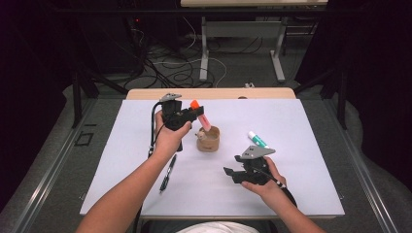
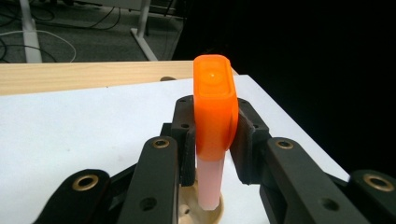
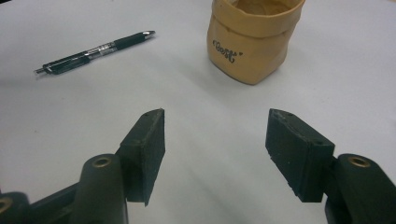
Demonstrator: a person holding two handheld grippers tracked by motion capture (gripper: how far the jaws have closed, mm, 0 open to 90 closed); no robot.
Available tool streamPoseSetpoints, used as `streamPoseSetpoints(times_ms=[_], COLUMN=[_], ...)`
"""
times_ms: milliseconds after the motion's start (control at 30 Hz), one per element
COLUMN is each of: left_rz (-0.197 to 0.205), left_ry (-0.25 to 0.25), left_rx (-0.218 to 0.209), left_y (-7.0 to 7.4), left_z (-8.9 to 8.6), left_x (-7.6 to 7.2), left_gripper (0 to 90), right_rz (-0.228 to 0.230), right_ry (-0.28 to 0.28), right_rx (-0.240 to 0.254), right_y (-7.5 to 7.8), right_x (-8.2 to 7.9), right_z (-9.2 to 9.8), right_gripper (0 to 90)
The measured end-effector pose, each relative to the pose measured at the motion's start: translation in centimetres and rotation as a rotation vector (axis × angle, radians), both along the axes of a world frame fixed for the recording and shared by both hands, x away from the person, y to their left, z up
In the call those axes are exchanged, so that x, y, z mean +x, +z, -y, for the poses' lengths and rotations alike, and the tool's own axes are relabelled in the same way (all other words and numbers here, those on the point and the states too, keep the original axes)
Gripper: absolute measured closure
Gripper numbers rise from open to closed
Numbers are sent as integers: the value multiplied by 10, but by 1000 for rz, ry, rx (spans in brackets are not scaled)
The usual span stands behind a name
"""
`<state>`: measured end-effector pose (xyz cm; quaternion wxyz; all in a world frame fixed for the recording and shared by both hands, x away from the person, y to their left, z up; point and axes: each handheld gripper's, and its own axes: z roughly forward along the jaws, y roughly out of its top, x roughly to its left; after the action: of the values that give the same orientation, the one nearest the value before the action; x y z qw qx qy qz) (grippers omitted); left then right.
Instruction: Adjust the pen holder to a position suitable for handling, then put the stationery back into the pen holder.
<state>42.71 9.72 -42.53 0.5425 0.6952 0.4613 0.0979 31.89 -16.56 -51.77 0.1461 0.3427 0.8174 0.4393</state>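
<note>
Left gripper [image 1: 197, 112] jaws pinch orange-capped highlighter [image 2: 214, 126] at the cap, pale barrel pointing down into tan paper cup [image 1: 208, 140] near worktop [image 1: 301, 121] centre. Highlighter tilted in the high view, lower end at the cup mouth; contact with the cup unclear. Right gripper [image 3: 215, 154] jaws spread, nothing between them, hovering low, aimed at the cup. Black pen [image 1: 167, 173] lies left of cup; green-capped marker [image 1: 257, 139] lies right of it.

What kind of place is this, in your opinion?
Probably a lab or recording workshop: a white work board on a table, loose cables across the grey floor, dark curtains around, and another bench's metal legs behind.
</note>
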Motion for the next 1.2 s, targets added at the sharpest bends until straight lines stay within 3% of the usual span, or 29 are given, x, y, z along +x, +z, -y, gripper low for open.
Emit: streamPoseSetpoints(times_ms=[200,433,967,1033,1200], left_rz=[15,27,33,36,41], left_ry=[6,10,-1,-13,-51], left_rx=[31,56,149,156,227], left_y=[-3,-8,-27,-30,-35], left_z=[-2,-3,0,1,6], left_x=[4,8,14,14,12], left_gripper=[743,742,743,742,741], right_rz=[-4,-48,-63,-50,-73], right_ry=[-33,-70,-68,-70,-66], right_rx=[-11,-29,-40,-22,-37], right_y=[-1,-3,-3,-5,-4], right_x=[1,5,6,7,6], right_z=[1,3,6,5,5], right_gripper=[283,179,174,174,174])
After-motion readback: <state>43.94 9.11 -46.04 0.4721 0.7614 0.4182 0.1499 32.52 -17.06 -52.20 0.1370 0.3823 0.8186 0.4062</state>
